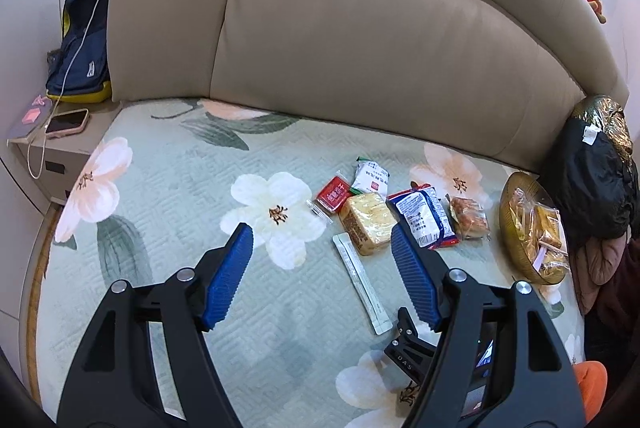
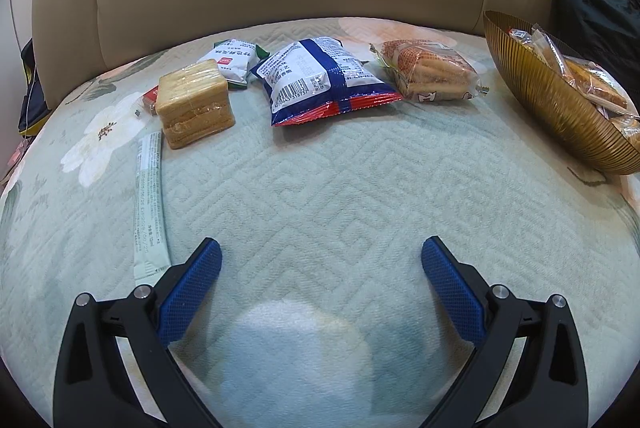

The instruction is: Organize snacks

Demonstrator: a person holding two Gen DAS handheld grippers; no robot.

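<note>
Left gripper [image 1: 322, 242]: fingers spread wide apart, nothing between them; it hung above the bedspread [image 1: 168, 228], short of the snacks.
Right gripper [image 2: 321, 253]: fingers likewise wide apart and empty, low over bare bedspread.
Sandwich [image 2: 194, 103]: wrapped in clear film, flat on the bedspread, just left of the blue bag.
Blue bag [image 2: 320, 78]: lay label side up, between the sandwich and the biscuit pack.
Biscuit pack [image 2: 430, 70]: clear wrapper, just right of the blue bag.
White packet [image 2: 234, 58]: behind the sandwich, near the headboard [image 1: 360, 28].
Red packet [image 1: 333, 194]: touching the sandwich's far left corner.
Long sachet [image 2: 150, 196]: pale strip, in front of the sandwich, its near end beside the right gripper's left finger.
Gold bowl [image 2: 536, 100]: at the right edge of the bed, holding wrapped snacks.
Nightstand [image 1: 52, 152]: left of the bed, with a phone [image 1: 67, 121] on top.
</note>
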